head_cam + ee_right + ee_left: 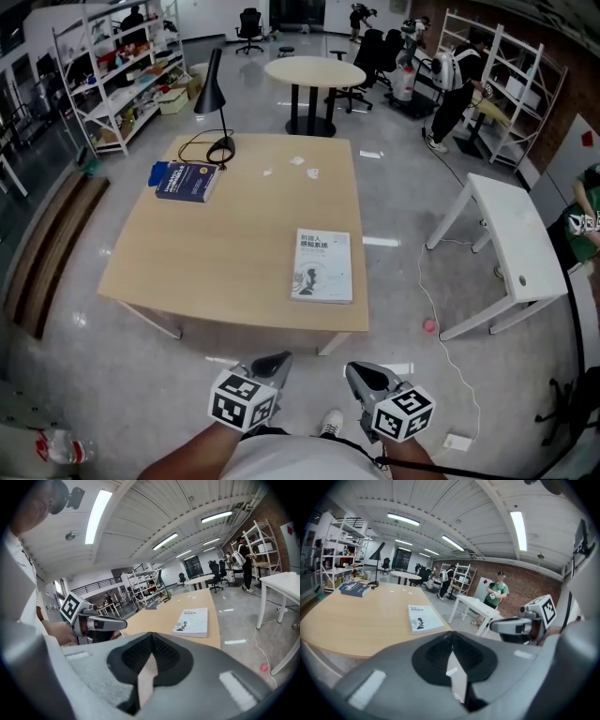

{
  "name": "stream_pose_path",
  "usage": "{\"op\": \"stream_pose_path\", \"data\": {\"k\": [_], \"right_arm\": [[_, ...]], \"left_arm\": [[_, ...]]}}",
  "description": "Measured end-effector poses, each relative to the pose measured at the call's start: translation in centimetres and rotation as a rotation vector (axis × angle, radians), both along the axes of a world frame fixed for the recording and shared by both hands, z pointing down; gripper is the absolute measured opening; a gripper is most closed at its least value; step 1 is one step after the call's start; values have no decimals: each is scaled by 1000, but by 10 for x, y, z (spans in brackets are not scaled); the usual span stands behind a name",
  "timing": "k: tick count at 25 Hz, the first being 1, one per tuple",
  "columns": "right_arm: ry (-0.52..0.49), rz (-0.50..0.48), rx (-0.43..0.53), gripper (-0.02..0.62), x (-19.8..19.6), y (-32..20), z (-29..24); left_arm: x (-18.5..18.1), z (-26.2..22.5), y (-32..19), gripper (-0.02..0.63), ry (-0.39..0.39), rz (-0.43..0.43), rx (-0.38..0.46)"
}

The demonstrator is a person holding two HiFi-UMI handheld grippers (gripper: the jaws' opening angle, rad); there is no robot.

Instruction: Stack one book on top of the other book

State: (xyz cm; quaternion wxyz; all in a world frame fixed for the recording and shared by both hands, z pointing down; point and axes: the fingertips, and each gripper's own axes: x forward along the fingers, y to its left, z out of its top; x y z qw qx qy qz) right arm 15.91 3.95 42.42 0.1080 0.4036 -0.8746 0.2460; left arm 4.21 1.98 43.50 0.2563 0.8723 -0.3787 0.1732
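Two books lie well apart on a wooden table point(225, 253): white book point(322, 265) near right, blue book point(187, 181) far left. Left gripper point(274, 360) and right gripper point(358, 373) hover clenched, empty, short of the near edge. Stacking likely needs opened jaws taking one book's edge squarely.

The white book point(322, 265) near the front right corner of the worktop point(234, 234) bears a few lines of dark print at the top of its cover, above a small dark figure, but the characters are too small to read in any view. The blue book point(186, 181) at the worktop's far left corner carries pale lettering across its cover, which is also too blurred to make out. In front of the worktop, the left hand-held gripper point(274, 360) and the right hand-held gripper point(362, 374) each carry black-and-white square markers point(243, 400), coded patterns rather than words.
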Motion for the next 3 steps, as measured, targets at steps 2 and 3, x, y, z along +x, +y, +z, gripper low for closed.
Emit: {"op": "stream_pose_path", "data": {"k": [2,3], "right_arm": [[1,1,1,0,1,0,1],[2,1,2,0,2,0,2]], "left_arm": [[1,1,0,5,1,0,3],[2,1,0,5,1,0,4]]}}
